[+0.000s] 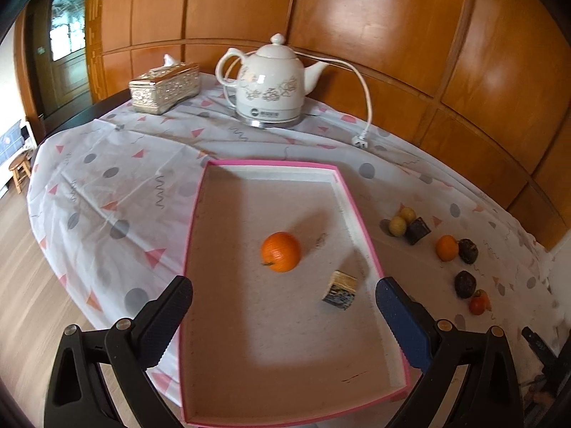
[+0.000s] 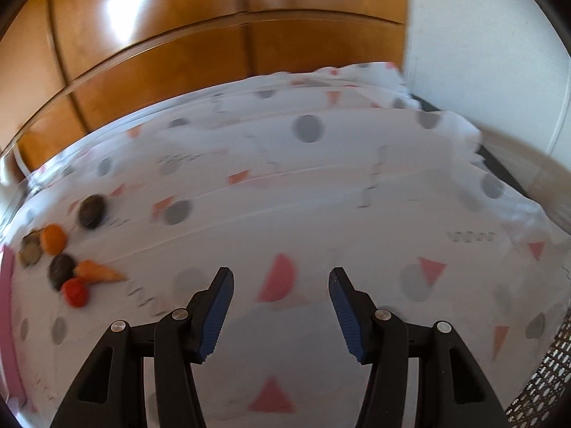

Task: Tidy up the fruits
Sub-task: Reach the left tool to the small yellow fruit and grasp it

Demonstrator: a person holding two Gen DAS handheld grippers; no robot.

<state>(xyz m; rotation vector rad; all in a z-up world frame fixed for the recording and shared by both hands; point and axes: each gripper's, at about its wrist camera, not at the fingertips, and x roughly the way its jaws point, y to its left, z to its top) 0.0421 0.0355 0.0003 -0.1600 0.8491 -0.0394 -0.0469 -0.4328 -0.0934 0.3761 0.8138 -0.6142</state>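
Sitting in the pink tray is one orange, near the middle. A small block lies in the tray too, just to the right of the orange and nearer the camera. They do not touch.

The left tongs hang over the near part of the tray. Their jaws stand wide apart and hold nothing.

The tray rests on a white cloth with grey dots and pink triangles. At the back of the table stand a white kettle and a shiny tissue box. The kettle's cord runs to a plug lying on the cloth. A wooden wall is behind them.

To the right of the tray, on the cloth, more fruits wait in a little group. There are two yellow-green fruits touching a dark block. Farther right is a second orange, right beside a dark fruit. Another dark fruit sits nearer, and a small red fruit sits just beside it.

The right tongs hang over bare cloth, well apart from the fruits. Their jaws are apart too, with nothing between them. In that blurry view the fruits show far to the left, and an orange cone shape lies among them. I cannot tell what it is.
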